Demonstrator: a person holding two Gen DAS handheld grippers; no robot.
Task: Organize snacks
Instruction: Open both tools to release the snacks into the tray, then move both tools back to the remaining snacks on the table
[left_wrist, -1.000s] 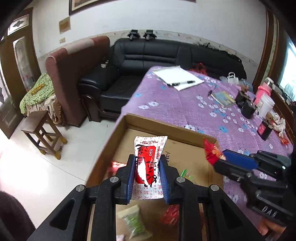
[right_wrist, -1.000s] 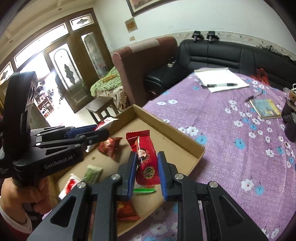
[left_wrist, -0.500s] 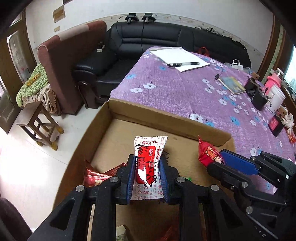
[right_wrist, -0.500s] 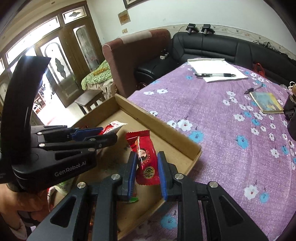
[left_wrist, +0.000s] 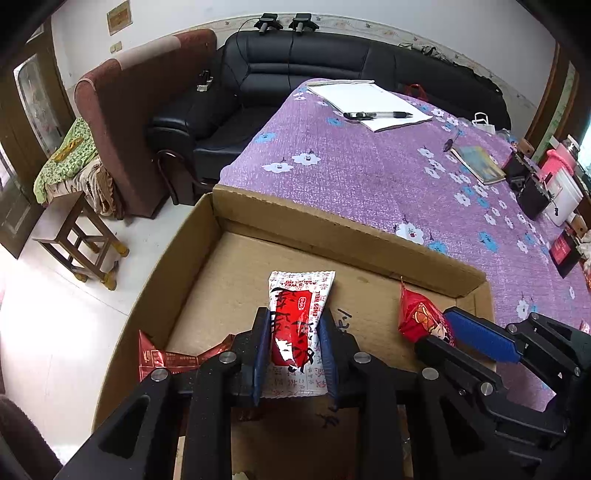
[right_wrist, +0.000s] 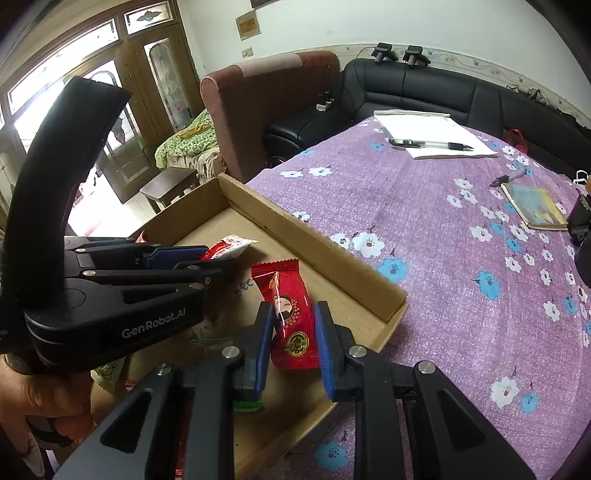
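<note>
A shallow cardboard box (left_wrist: 343, 229) (right_wrist: 314, 236) lies at the near corner of the purple flowered table. My left gripper (left_wrist: 294, 328) (right_wrist: 218, 260) is shut on a white and red snack packet (left_wrist: 297, 317) (right_wrist: 231, 245), held low over the box floor. My right gripper (right_wrist: 291, 332) (left_wrist: 439, 334) is shut on a red snack packet (right_wrist: 290, 314) (left_wrist: 419, 317) showing a cartoon face, held above the box's right part. The two grippers hang side by side over the box.
Loose snacks lie in the box: a red wrapper (left_wrist: 166, 356), a pale green one (right_wrist: 107, 371), a green one (right_wrist: 247, 406). On the table are paper with a pen (left_wrist: 376, 115), a booklet (right_wrist: 535, 205) and containers (left_wrist: 554, 184). A sofa (left_wrist: 295, 74), armchair (left_wrist: 140, 122) and stool (left_wrist: 77, 236) stand beyond.
Both grippers have sunk toward the box with their packets still held; the box floor and far wall look larger and nearer. Neither grip has changed.
</note>
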